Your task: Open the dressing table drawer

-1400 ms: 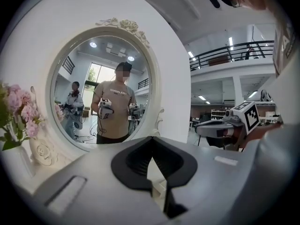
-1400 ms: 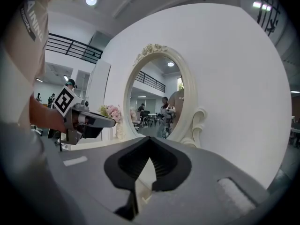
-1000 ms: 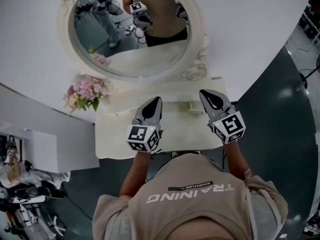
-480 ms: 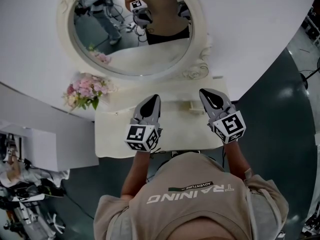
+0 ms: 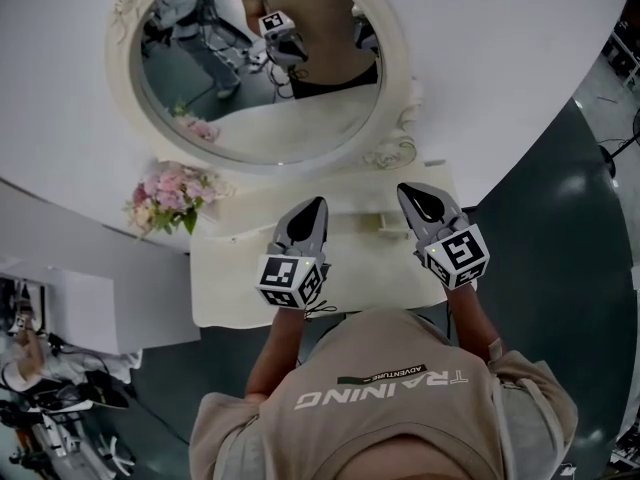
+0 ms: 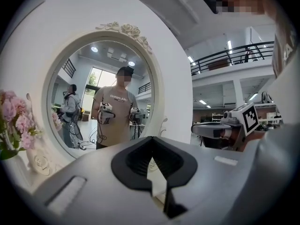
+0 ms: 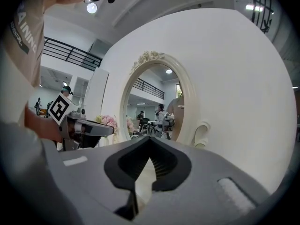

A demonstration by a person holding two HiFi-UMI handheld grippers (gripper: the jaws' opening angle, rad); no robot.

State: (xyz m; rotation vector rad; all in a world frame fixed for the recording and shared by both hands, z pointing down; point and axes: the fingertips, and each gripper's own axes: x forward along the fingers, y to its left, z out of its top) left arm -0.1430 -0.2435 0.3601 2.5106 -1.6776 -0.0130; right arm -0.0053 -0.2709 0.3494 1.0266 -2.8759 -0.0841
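The cream dressing table [image 5: 235,278] stands against a white curved wall, and I see its top from above. Its drawer front shows in no view; the table's near edge and the person's body hide it. My left gripper [image 5: 314,206] hovers over the middle of the tabletop, pointing level toward the oval mirror [image 5: 260,68], shut with nothing in it. My right gripper [image 5: 409,191] is beside it over the table's right part, also shut and empty. In the left gripper view the jaws of the left gripper [image 6: 151,140] meet at the tip. In the right gripper view the right gripper [image 7: 149,142] looks the same.
A bunch of pink flowers [image 5: 165,193] stands at the table's back left corner. A small cream object [image 5: 390,218] lies on the top between the grippers. Dark floor [image 5: 560,268] lies to the right, and a white cabinet [image 5: 90,303] stands to the left.
Both grippers keep their places over the tabletop and stay shut. Only the head view has shifted a little.
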